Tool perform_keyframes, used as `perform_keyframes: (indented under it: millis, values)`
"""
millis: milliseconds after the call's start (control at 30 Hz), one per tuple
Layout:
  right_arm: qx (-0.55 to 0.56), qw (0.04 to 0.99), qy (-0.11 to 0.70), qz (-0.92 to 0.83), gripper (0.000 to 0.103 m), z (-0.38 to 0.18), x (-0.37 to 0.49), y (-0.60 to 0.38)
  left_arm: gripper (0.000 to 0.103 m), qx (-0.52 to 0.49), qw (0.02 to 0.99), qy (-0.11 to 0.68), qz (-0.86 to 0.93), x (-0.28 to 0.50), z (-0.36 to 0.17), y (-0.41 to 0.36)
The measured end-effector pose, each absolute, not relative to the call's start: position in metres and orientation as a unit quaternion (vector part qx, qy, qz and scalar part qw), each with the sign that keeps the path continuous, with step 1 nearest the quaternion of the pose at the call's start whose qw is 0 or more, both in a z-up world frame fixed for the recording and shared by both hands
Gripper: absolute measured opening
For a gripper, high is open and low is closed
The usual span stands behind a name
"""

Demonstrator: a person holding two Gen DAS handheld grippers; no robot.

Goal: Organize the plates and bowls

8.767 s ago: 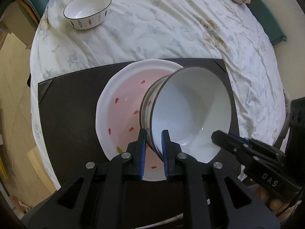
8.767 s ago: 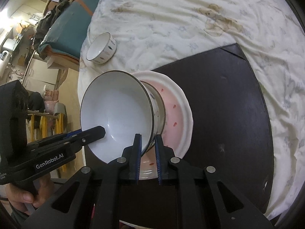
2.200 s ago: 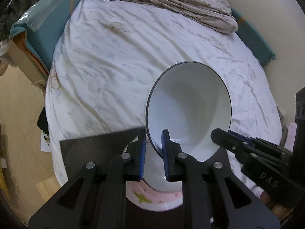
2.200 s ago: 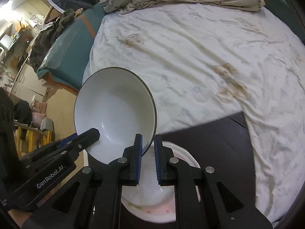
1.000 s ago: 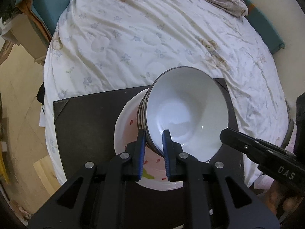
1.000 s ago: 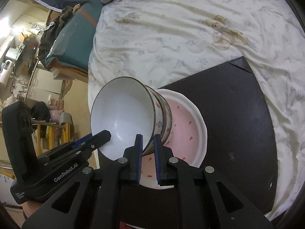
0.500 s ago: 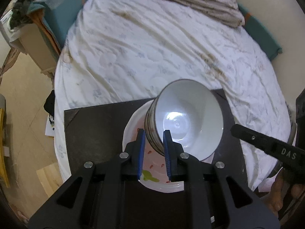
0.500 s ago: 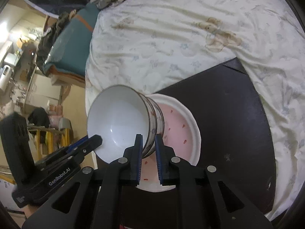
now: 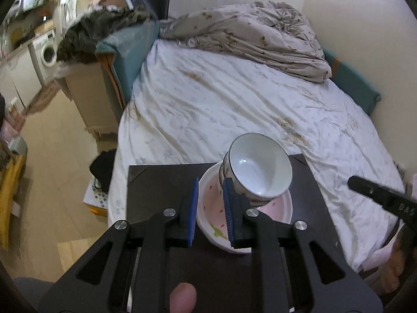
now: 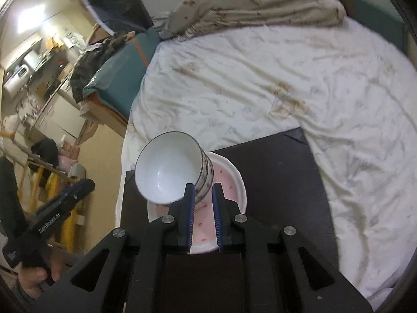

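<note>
A: Left claw [image 9: 210, 181]: jaws only a narrow gap apart, nothing between them. Right claw [image 10: 202, 186] the same. Neither one grips anything.
B: Where are the bowls?
A: Nested in one stack [image 9: 258, 167], sitting in the pink plate [image 9: 284, 208]. The plate lies on the dark board [image 9: 161, 187] at the near end of the bed [image 9: 234, 104].
B: Why the board?
A: Probably for a firm base. The sheet is soft and rumpled, so a stack would likely rock on it.
B: Why plate under, bowls on top?
A: Widest piece at the bottom gives one pile with a small footprint. That reads as the tidy end state.
B: Does the stack look straight?
A: It looks tilted in both views, but that may be the lens. It sits off-centre in the plate, toward the far rim.
B: Both claws clear of it?
A: Yes, they hang above and on the near side, pointing down at it. The task looks about done.
</note>
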State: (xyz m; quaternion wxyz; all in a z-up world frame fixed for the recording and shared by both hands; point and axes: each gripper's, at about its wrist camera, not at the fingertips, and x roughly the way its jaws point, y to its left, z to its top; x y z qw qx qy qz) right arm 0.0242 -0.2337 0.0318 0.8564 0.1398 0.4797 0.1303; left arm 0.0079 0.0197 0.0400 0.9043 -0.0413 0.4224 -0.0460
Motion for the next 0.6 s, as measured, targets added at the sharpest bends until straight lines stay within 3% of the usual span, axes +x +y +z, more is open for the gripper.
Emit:
perform_keyframes:
  millis: [67, 133, 200, 233, 267, 300, 533, 600]
  values:
    - [0.122, 0.865, 0.469, 0.13, 0.018, 0.04, 0.01, -0.232, 0.019, -0.02, 0.913, 0.404, -0.046, -0.009, 0.045, 0.015]
    - [0.106, 0.877, 0.45, 0.131, 0.018, 0.049, -0.009, -0.229, 0.037, -0.011, 0.921, 0.387, -0.048, -0.023, 0.05, 0.014]
    - [0.092, 0.889, 0.429, 0.13, 0.024, 0.058, -0.028, -0.227, 0.048, -0.008, 0.931, 0.361, -0.045, -0.04, 0.057, 0.014]
    - [0.09, 0.894, 0.42, 0.13, 0.04, 0.061, -0.036, -0.227, 0.055, -0.007, 0.935, 0.353, -0.043, -0.046, 0.059, 0.015]
    - [0.089, 0.899, 0.41, 0.126, 0.063, 0.062, -0.044, -0.228, 0.059, -0.008, 0.936, 0.349, -0.04, -0.051, 0.06, 0.016]
    - [0.089, 0.909, 0.391, 0.118, 0.069, 0.065, -0.057, -0.229, 0.067, -0.015, 0.936, 0.351, -0.04, -0.054, 0.059, 0.018]
    - [0.084, 0.924, 0.36, 0.094, 0.073, 0.057, -0.097, -0.23, 0.069, -0.041, 0.934, 0.353, -0.026, -0.072, 0.05, 0.03]
    - [0.09, 0.927, 0.352, 0.092, 0.078, 0.054, -0.106, -0.231, 0.073, -0.034, 0.938, 0.345, -0.016, -0.077, 0.047, 0.029]
